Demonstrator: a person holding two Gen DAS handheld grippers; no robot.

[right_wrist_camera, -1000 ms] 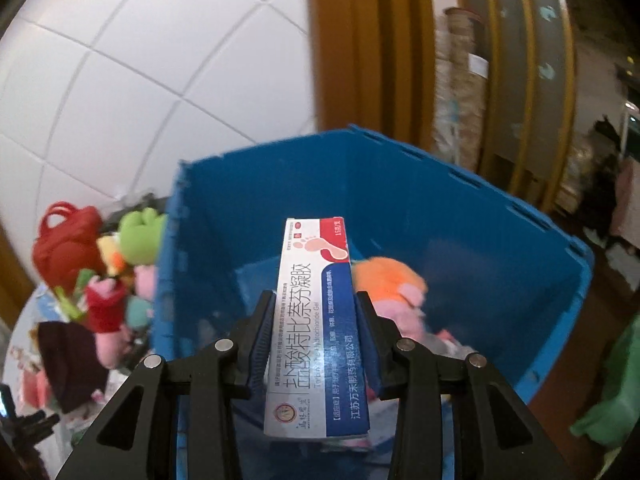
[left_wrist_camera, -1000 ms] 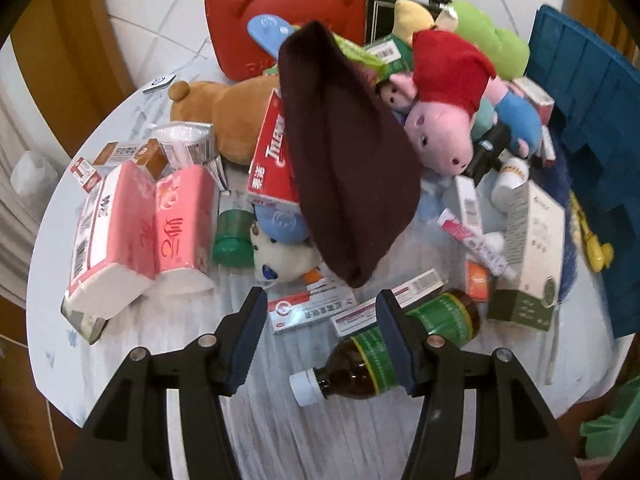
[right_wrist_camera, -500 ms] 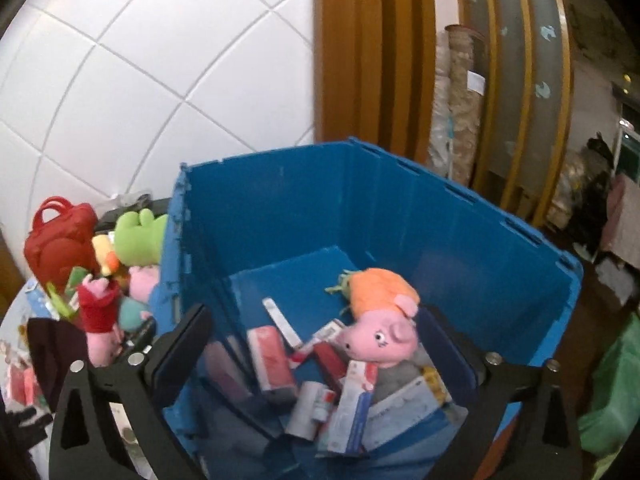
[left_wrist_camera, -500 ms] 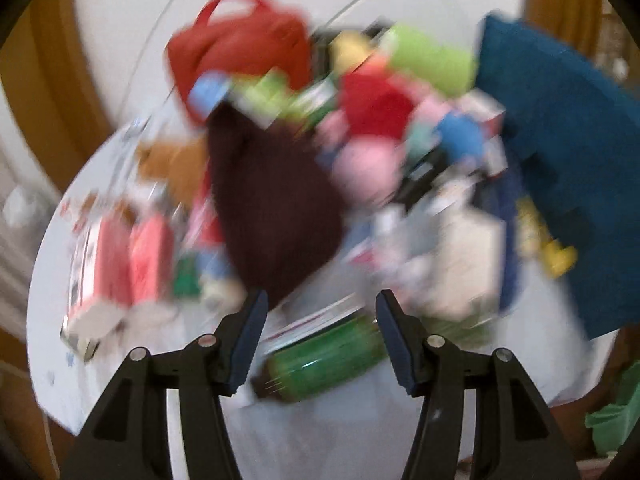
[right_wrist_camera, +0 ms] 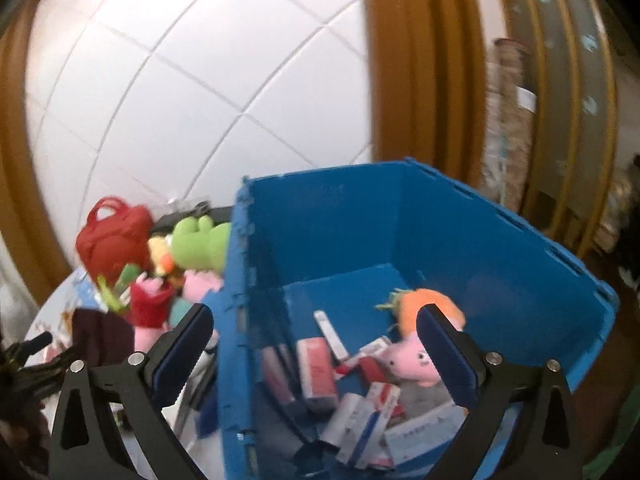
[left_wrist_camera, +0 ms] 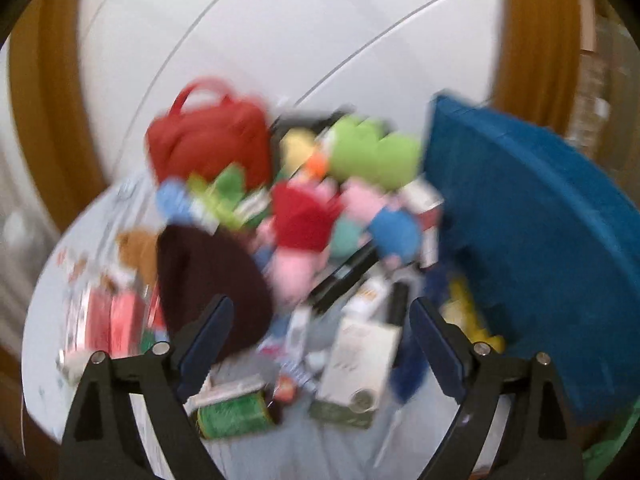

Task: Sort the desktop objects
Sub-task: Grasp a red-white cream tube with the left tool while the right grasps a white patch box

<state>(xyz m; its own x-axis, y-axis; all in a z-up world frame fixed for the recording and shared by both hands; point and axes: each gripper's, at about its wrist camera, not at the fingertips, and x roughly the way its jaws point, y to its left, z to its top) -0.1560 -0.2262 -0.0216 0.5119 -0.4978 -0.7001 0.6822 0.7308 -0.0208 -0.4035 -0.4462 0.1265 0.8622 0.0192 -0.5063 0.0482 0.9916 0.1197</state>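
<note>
My right gripper (right_wrist_camera: 316,344) is open and empty above the blue crate (right_wrist_camera: 460,240). Inside the crate lie several medicine boxes (right_wrist_camera: 360,408) and a pink pig plush with an orange hat (right_wrist_camera: 412,356). My left gripper (left_wrist_camera: 320,340) is open and empty above the round white table (left_wrist_camera: 80,248). Under it, blurred, lie a white box (left_wrist_camera: 360,360), a green-labelled brown bottle (left_wrist_camera: 232,414) and a dark brown hat (left_wrist_camera: 208,280). Plush toys (left_wrist_camera: 304,232) and a red bag (left_wrist_camera: 208,144) are piled behind. The crate also shows in the left wrist view (left_wrist_camera: 540,248).
A green frog plush (right_wrist_camera: 196,242) and the red bag (right_wrist_camera: 112,236) show left of the crate. Pink tissue packs (left_wrist_camera: 108,320) lie at the table's left. A white tiled wall (right_wrist_camera: 200,80) and wooden trim (right_wrist_camera: 400,80) stand behind.
My right gripper opened and dropped the foot-cream box into the crate. My left gripper opened wider and swung up and right; its view is blurred.
</note>
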